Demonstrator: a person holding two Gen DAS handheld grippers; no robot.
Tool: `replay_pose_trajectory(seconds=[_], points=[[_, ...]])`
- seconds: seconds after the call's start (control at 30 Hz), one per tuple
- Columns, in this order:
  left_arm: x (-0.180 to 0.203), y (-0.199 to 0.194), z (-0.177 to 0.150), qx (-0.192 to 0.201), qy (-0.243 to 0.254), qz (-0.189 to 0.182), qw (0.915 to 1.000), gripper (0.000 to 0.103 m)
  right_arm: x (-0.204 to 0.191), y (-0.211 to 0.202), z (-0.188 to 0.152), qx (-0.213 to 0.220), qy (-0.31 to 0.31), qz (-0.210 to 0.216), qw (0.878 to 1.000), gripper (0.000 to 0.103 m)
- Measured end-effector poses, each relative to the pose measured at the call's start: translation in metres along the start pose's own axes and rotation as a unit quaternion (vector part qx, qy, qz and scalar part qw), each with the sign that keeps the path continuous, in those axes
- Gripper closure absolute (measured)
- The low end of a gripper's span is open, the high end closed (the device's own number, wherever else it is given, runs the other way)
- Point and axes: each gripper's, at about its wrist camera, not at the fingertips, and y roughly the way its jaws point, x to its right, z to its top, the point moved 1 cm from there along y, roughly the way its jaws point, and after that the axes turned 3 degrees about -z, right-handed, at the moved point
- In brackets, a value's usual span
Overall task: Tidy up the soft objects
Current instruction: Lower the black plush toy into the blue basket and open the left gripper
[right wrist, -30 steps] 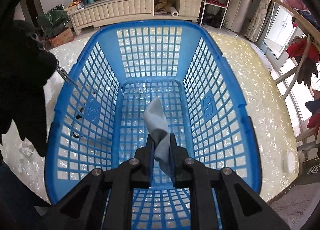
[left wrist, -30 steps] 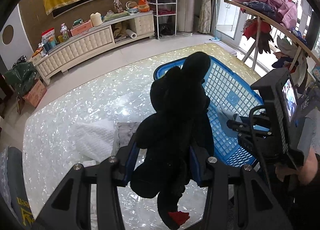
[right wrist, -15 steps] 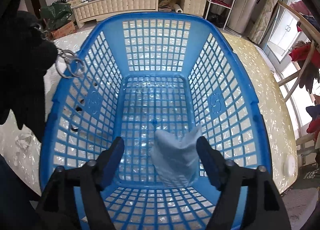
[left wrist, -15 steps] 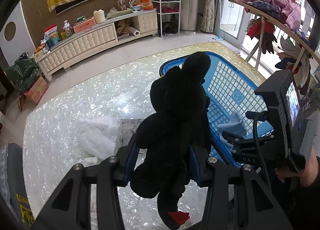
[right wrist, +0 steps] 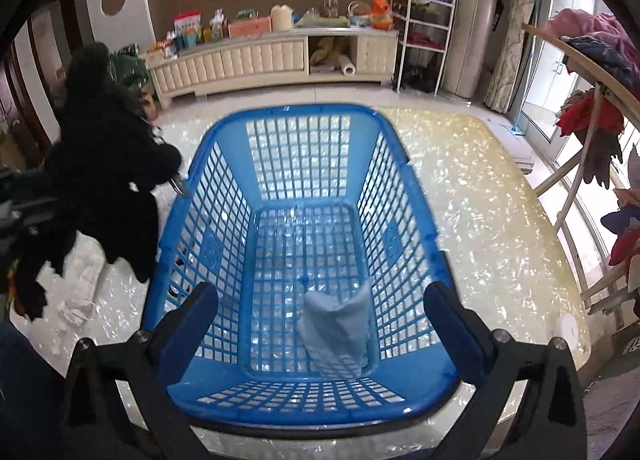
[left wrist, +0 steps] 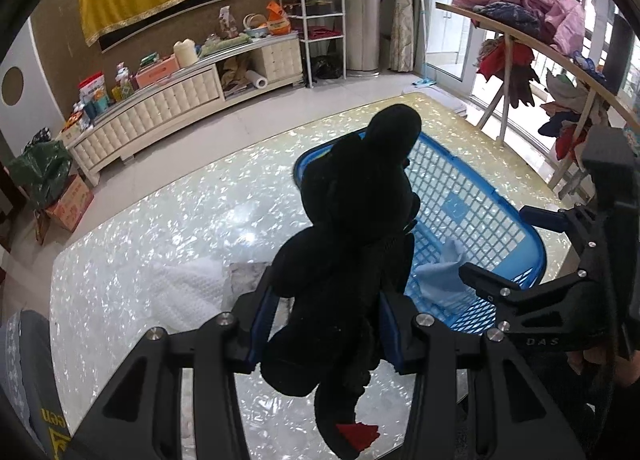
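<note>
My left gripper [left wrist: 326,322] is shut on a black plush toy [left wrist: 352,219] and holds it above the table, just left of the blue plastic basket [left wrist: 532,248]. The toy also shows in the right wrist view [right wrist: 108,179], beside the basket's left wall. My right gripper [right wrist: 320,324] is open and empty above the near end of the basket [right wrist: 296,117]. A light blue cloth [right wrist: 336,330] lies on the basket floor near the front wall; it also shows in the left wrist view [left wrist: 438,280].
A white knitted cloth [left wrist: 184,292] and a grey cloth [left wrist: 248,274] lie on the pearly table [left wrist: 160,219] left of the basket. A drying rack with clothes [right wrist: 592,107] stands at the right. A small white disc [right wrist: 567,330] sits near the table's right edge.
My right gripper opened and let the light blue cloth drop into the basket, then pulled back and up. My left gripper kept holding the black plush toy, nearly still.
</note>
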Motion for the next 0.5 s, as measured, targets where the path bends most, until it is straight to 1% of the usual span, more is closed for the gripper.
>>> replay_pose_trajectory(seconds=[0.2, 0.33, 0.5], points=[[0.016, 0.005, 0.008, 0.002, 0.02, -0.014, 0.9997, 0.06, 0.015, -0.011, -0.007, 0.015, 0.011, -0.006, 1.0, 0.0], [0.026, 0.014, 0.015, 0.0, 0.031, -0.026, 0.9992, 0.06, 0.027, -0.008, -0.011, 0.01, 0.033, -0.004, 0.999, 0.0], [0.04, 0.03, 0.024, -0.005, 0.042, -0.041, 0.9983, 0.06, 0.038, -0.013, -0.015, 0.011, 0.041, -0.019, 0.999, 0.0]])
